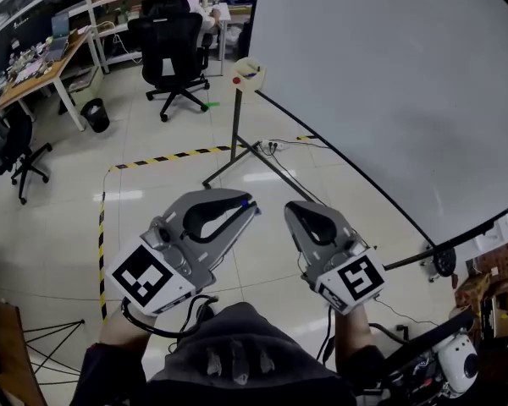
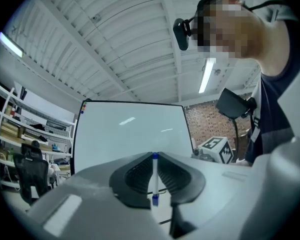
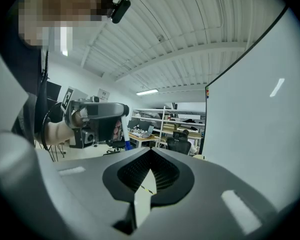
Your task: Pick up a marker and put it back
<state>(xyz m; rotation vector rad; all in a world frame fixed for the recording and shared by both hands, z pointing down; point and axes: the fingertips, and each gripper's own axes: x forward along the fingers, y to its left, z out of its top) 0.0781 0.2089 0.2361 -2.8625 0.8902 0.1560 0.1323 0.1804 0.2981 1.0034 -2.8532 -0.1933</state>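
Left gripper: narrow, pads clamped on a slim white marker. Right gripper: jaws met at the tips, just beside the left one, both held out over pale tiled floor. Open room ahead and to the left, out to the yellow-black tape, with an office chair well beyond it. Hemmed in on the right by the whiteboard, black lower edge slanting down near the right gripper. Stand legs on the floor just ahead of both grippers. From the head view, only a blue end of the marker showing at the left fingertips, the body hidden inside the jaws. Small tray at the board's corner, contents too small to tell. Forearms cut off at the bottom edge. Long axis of the marker along the seam between the pads, in line with the gripper, far end toward the whiteboard. Blue at both ends; cap end not told apart.
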